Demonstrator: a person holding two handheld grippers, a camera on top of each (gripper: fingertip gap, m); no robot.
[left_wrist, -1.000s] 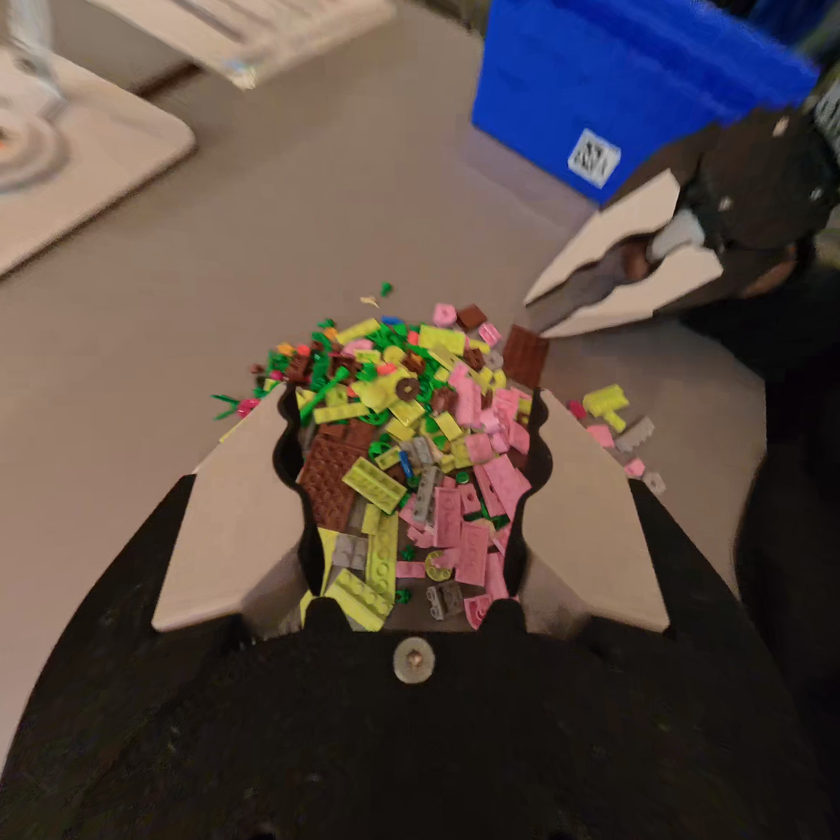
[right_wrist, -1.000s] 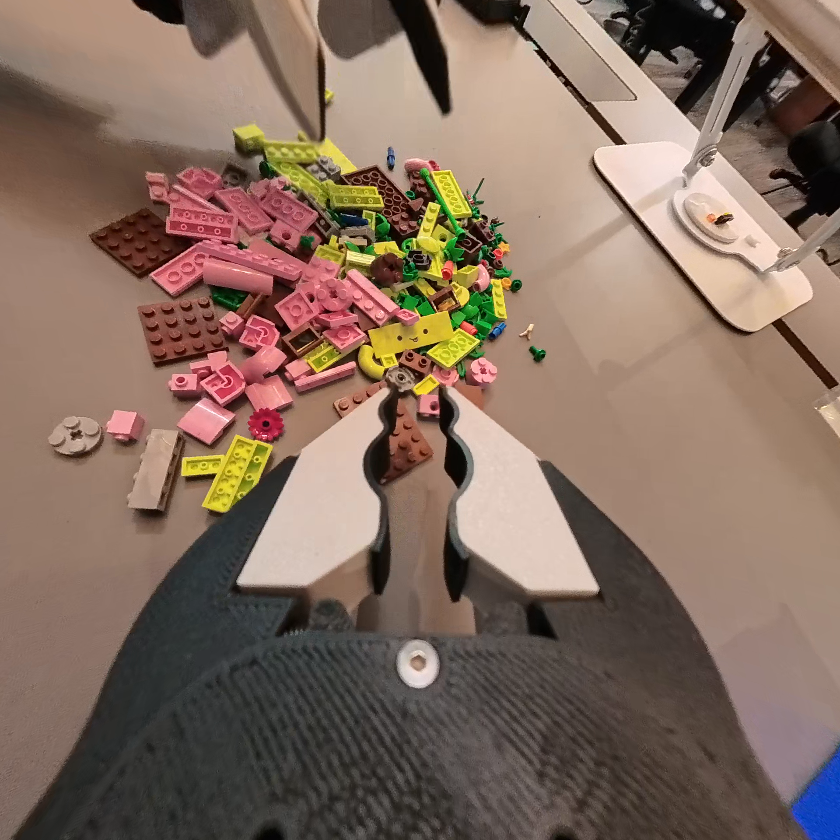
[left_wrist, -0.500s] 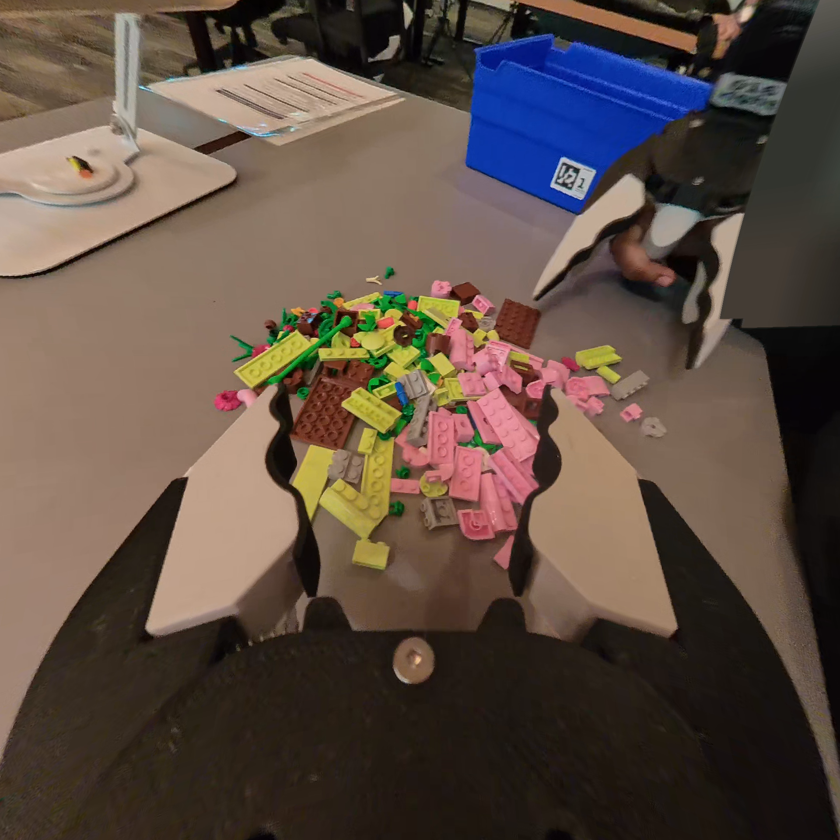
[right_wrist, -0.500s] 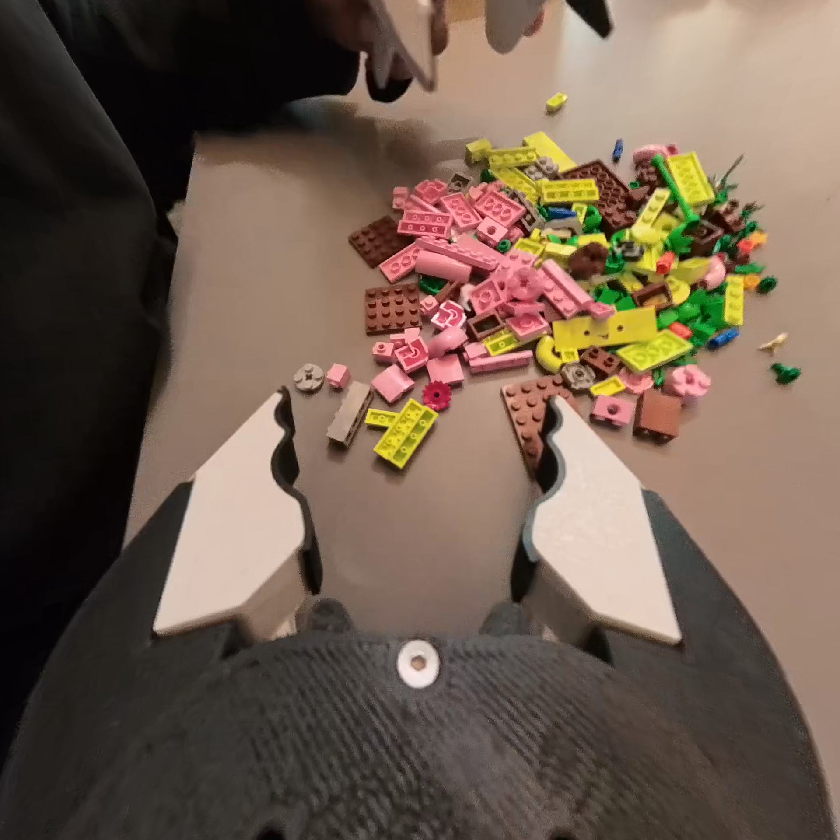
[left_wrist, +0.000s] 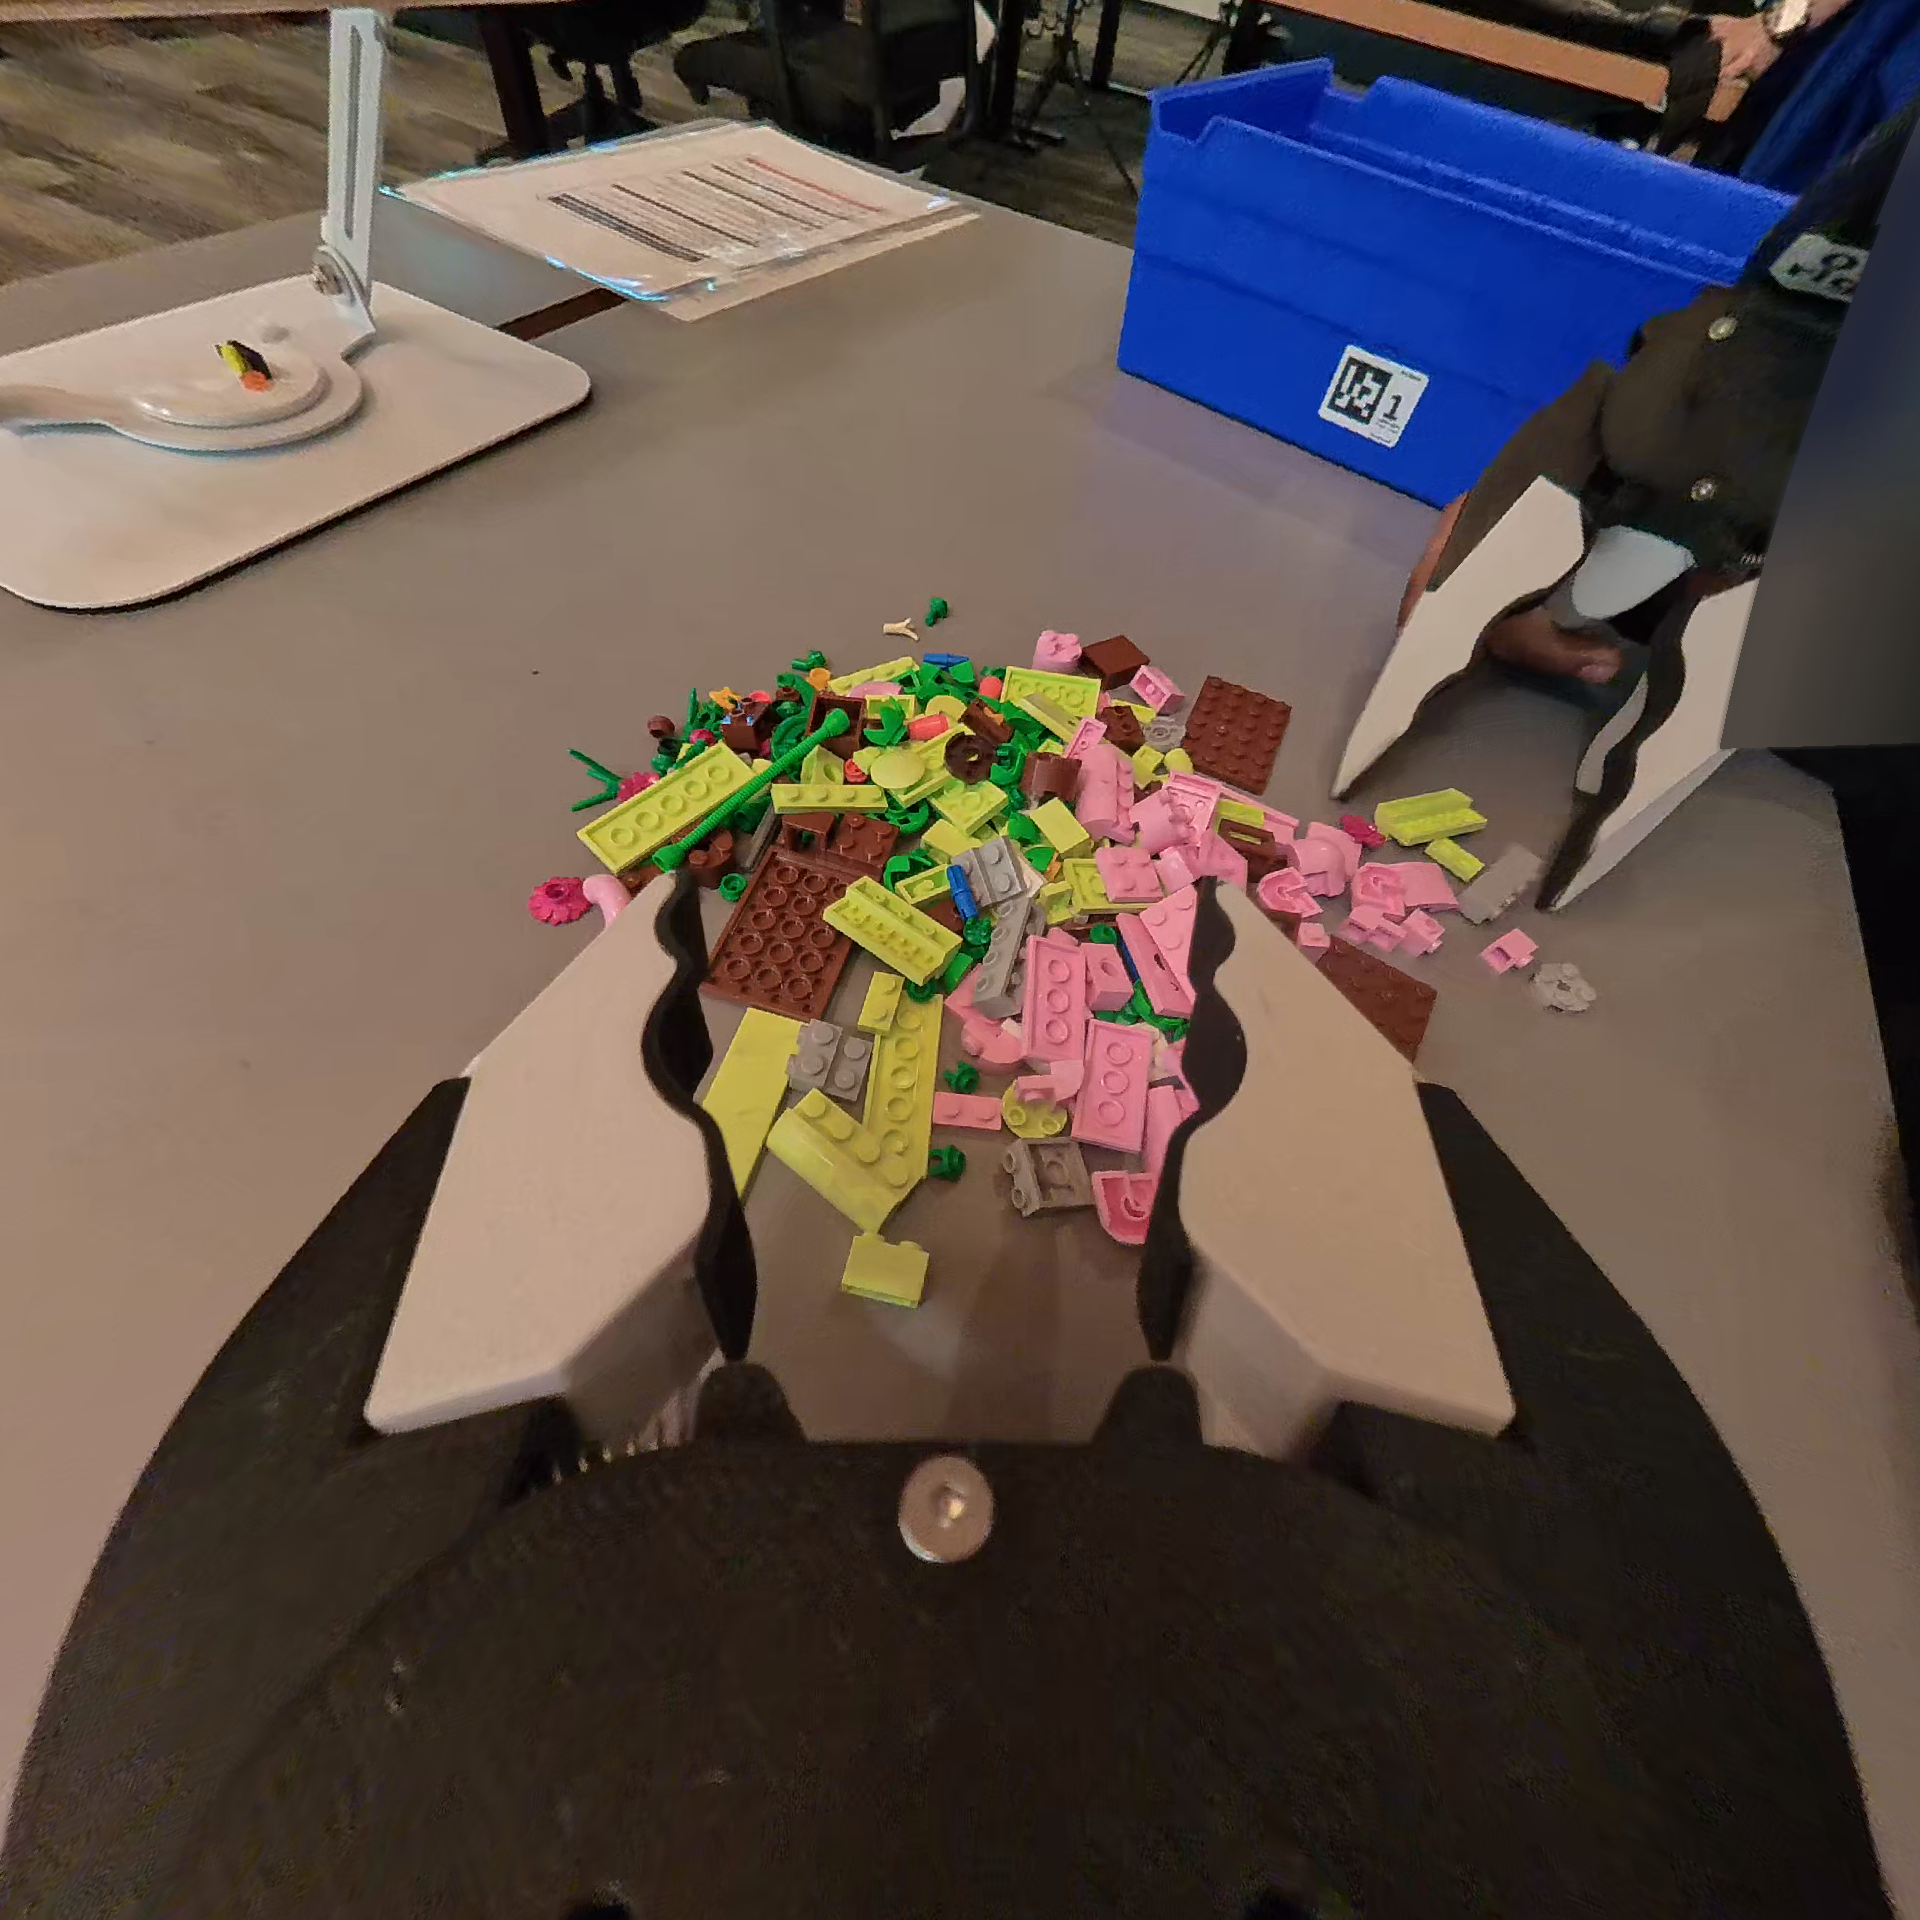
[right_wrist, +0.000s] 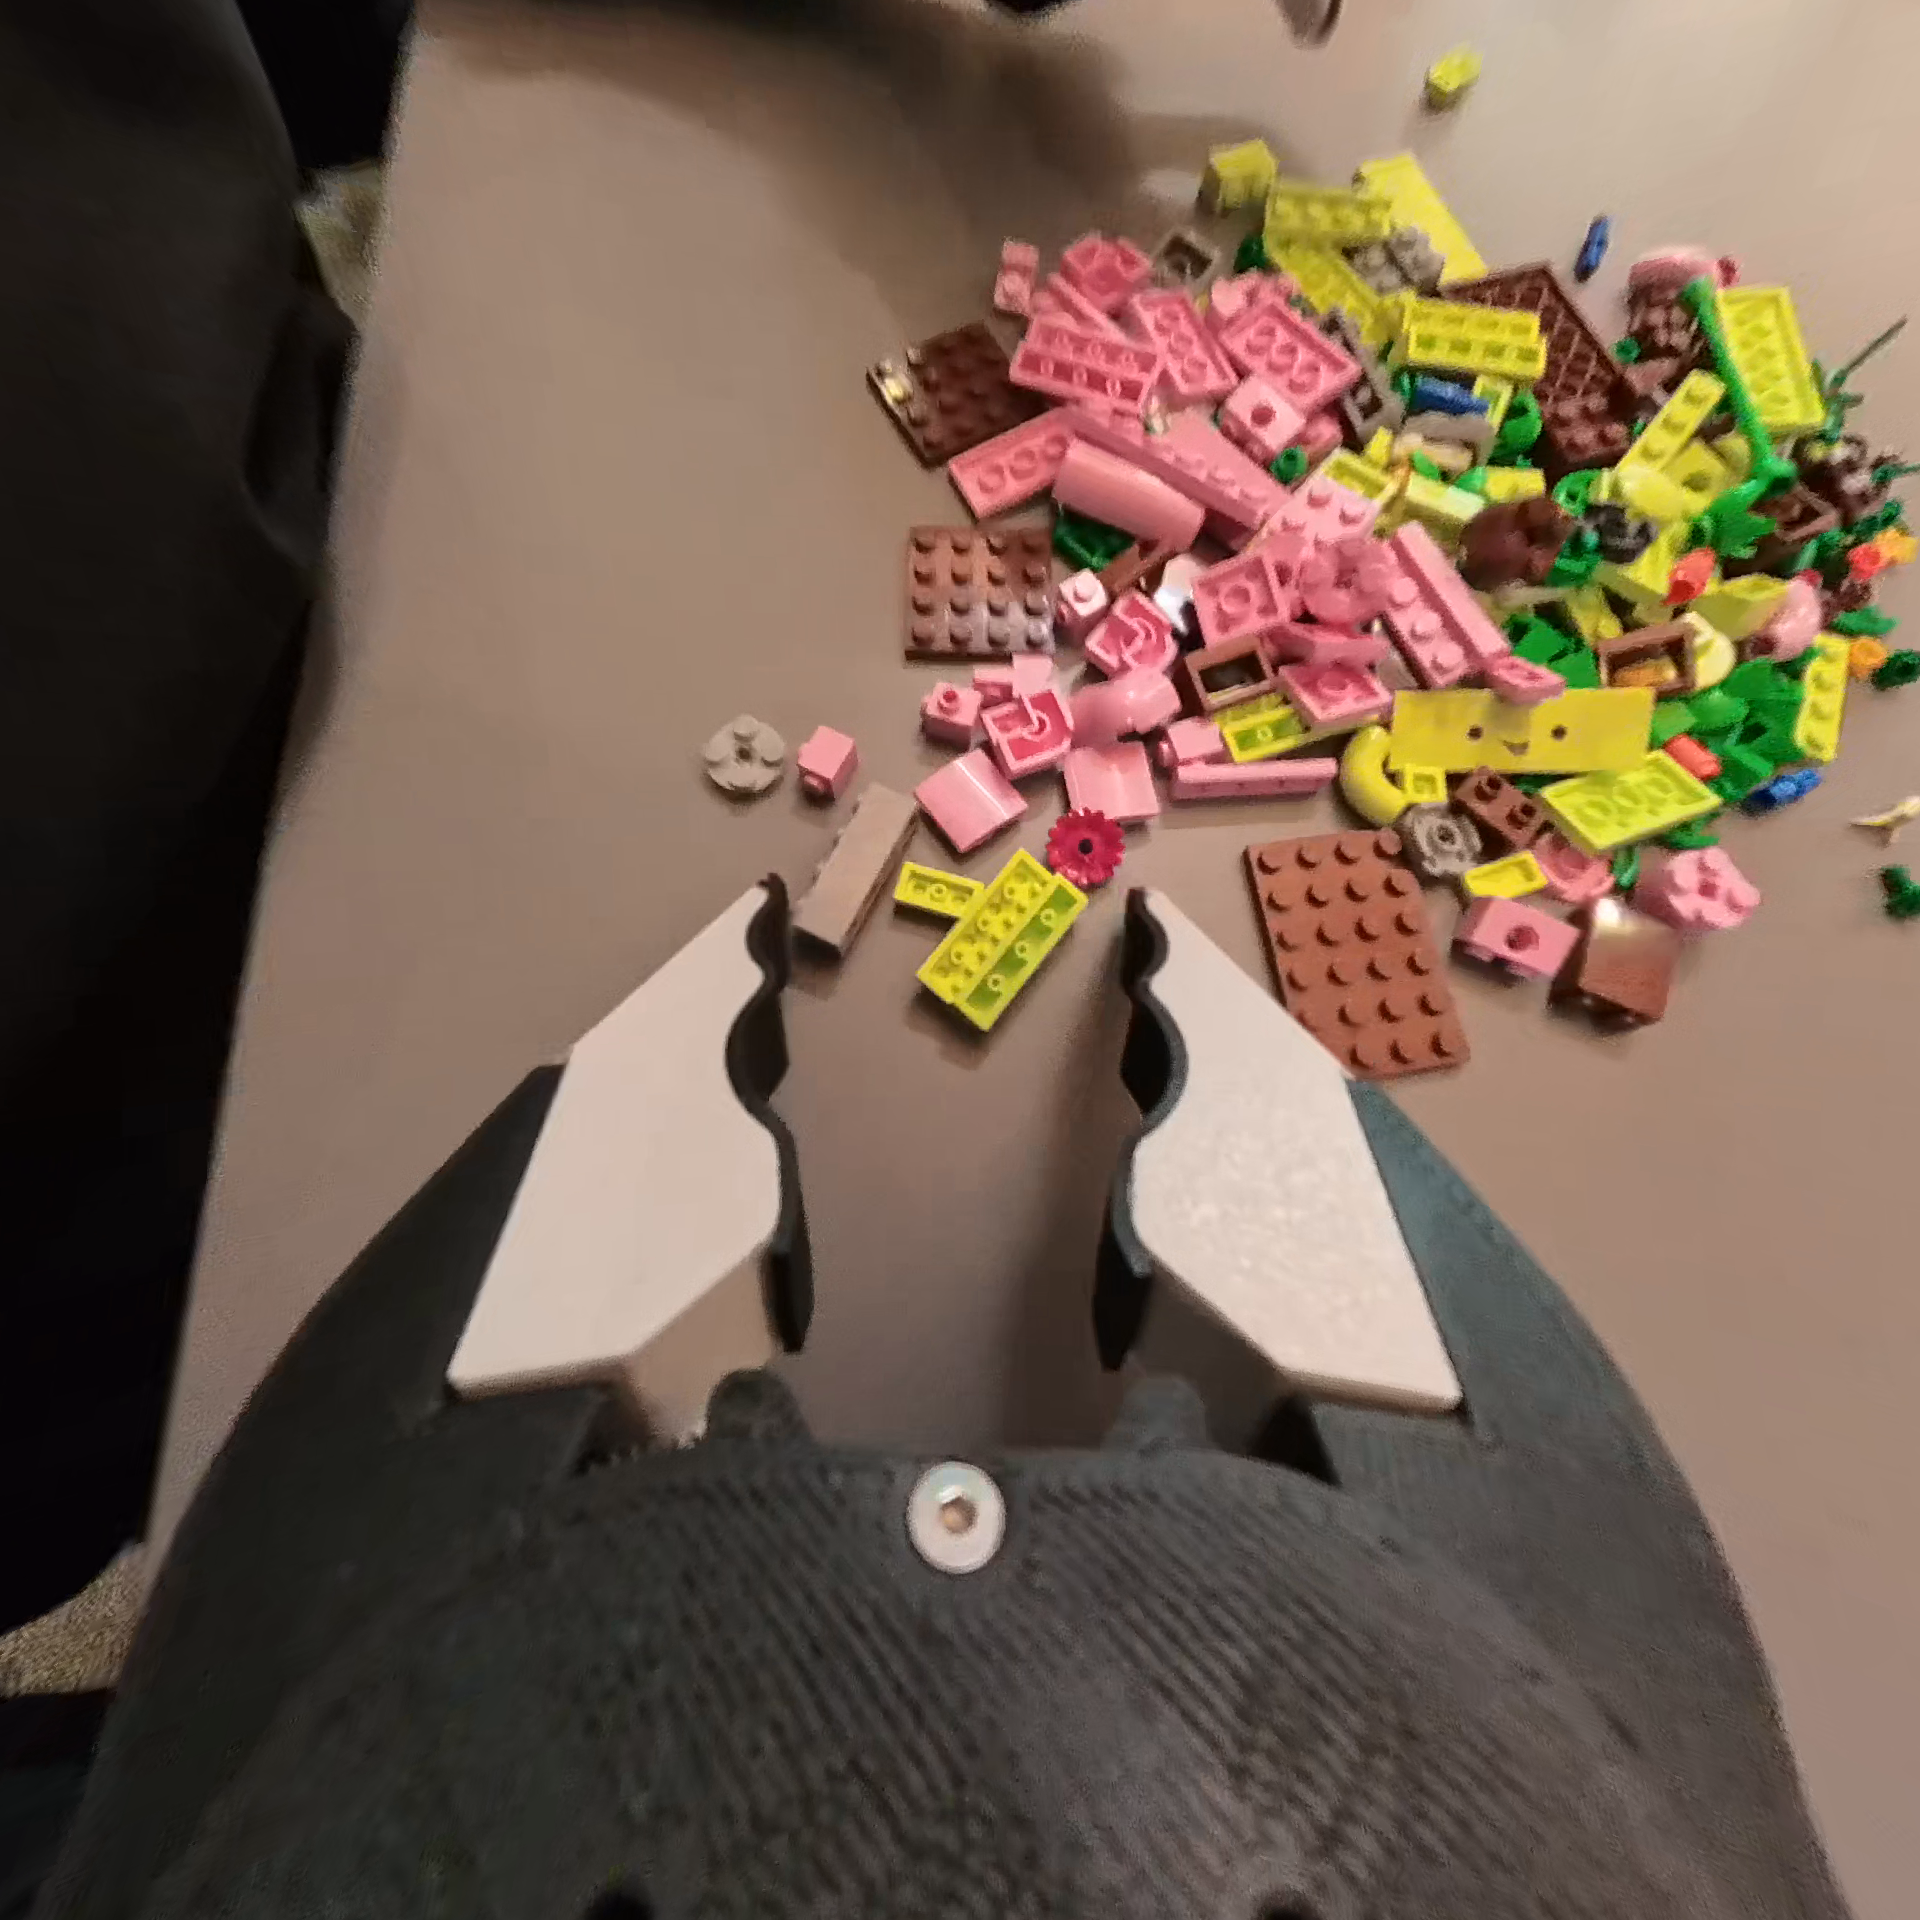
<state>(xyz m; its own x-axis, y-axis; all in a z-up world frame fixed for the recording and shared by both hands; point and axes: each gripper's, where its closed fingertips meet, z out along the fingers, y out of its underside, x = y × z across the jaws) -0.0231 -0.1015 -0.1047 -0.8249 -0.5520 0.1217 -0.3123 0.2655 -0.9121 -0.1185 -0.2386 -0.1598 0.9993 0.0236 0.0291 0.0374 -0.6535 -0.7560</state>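
The grey counter (left_wrist: 935, 499) carries a blue bin (left_wrist: 1403, 270) and a loose brick pile (left_wrist: 997, 883). Left tongs (left_wrist: 940, 904) gape, empty, above the pile's near edge; right tongs (right_wrist: 951, 899) stand apart, empty, framing a lime plate (right_wrist: 1003, 935).

Loose heap of pink, lime, brown, green toy bricks (left_wrist: 997, 852) spread flat on grey table (left_wrist: 416, 727)
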